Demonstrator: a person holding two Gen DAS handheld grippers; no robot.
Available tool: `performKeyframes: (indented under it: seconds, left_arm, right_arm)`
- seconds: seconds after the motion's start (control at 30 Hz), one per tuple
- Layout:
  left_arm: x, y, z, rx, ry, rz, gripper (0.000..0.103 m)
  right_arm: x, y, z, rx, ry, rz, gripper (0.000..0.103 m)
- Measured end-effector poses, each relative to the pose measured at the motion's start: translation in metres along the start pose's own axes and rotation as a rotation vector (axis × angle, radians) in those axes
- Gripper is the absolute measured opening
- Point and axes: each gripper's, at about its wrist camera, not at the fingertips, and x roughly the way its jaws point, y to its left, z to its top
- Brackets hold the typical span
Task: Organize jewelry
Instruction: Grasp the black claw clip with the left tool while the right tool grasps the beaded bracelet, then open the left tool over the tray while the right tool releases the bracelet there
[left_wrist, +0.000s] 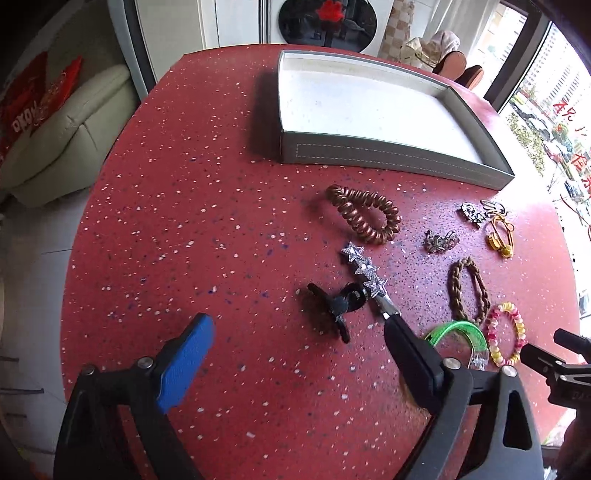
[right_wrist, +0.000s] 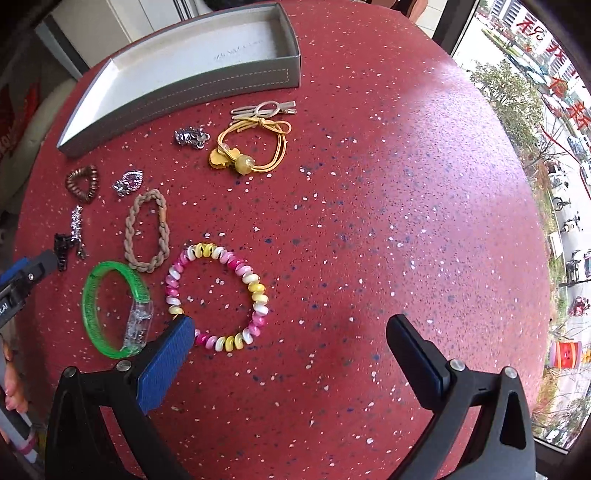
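A grey tray (left_wrist: 391, 157) with a white inside stands at the far side of the red table; it also shows in the right wrist view (right_wrist: 177, 98). Before it lie a copper coil tie (left_wrist: 364, 214), a silver star clip (left_wrist: 365, 271), a black claw clip (left_wrist: 334, 308), a braided tie (left_wrist: 467, 288), a green bangle (right_wrist: 110, 308) and a pink-yellow bead bracelet (right_wrist: 218, 295). My left gripper (left_wrist: 299, 328) is open, just short of the black claw clip. My right gripper (right_wrist: 291, 332) is open over the table, its left finger at the bead bracelet's edge.
Two silver brooches (right_wrist: 127, 182) (right_wrist: 190, 137), a yellow cord tie (right_wrist: 255, 147) and a metal clip (right_wrist: 264, 109) lie near the tray. A window is at the right, a sofa (left_wrist: 62, 129) beyond the table's left edge.
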Motion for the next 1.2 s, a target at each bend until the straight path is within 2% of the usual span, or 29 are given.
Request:
performKeyframes:
  seconds: [0.13, 0.2, 0.27, 0.37, 0.43, 0.47, 0.53, 0.6, 0.63, 0.93, 1.2]
  left_arm:
    - [0.007, -0.006, 0.003, 0.009, 0.002, 0.017, 0.100]
    - [0.012, -0.012, 0.005, 0.014, -0.002, 0.027, 0.099]
    - [0.014, -0.017, 0.006, 0.027, 0.001, 0.035, 0.090]
    - [0.018, -0.019, 0.007, 0.027, 0.010, 0.040, 0.088]
    - [0.021, -0.020, 0.008, 0.019, 0.015, 0.038, 0.071]
    - [0.021, -0.022, 0.009, 0.022, 0.010, 0.048, 0.070]
    - [0.021, -0.027, 0.010, 0.035, -0.007, 0.042, 0.054]
    - [0.022, -0.028, 0.010, 0.042, -0.007, 0.030, 0.054]
    - [0.021, -0.026, 0.009, 0.038, -0.007, 0.017, 0.054]
    - [0.000, -0.018, 0.010, 0.020, -0.018, -0.074, 0.054]
    - [-0.028, -0.014, 0.034, 0.019, -0.062, -0.097, 0.054]
  right_arm:
    - [0.010, 0.008, 0.008, -0.021, 0.017, -0.014, 0.101]
    - [0.016, 0.013, 0.012, -0.017, 0.031, -0.025, 0.090]
    - [0.021, 0.014, 0.018, -0.012, 0.016, -0.023, 0.087]
    - [0.020, 0.023, 0.023, -0.025, 0.009, -0.021, 0.079]
    - [0.018, 0.032, 0.026, -0.038, 0.004, -0.018, 0.069]
    - [0.018, 0.037, 0.027, -0.047, 0.004, -0.013, 0.061]
    - [0.017, 0.046, 0.031, -0.065, 0.000, -0.011, 0.046]
    - [0.016, 0.052, 0.034, -0.072, -0.001, -0.002, 0.015]
    - [0.022, 0.053, 0.023, -0.067, -0.003, 0.004, 0.010]
    - [0.007, 0.044, 0.043, 0.009, -0.043, 0.143, 0.010]
    - [-0.015, 0.046, 0.091, 0.021, -0.122, 0.226, 0.010]
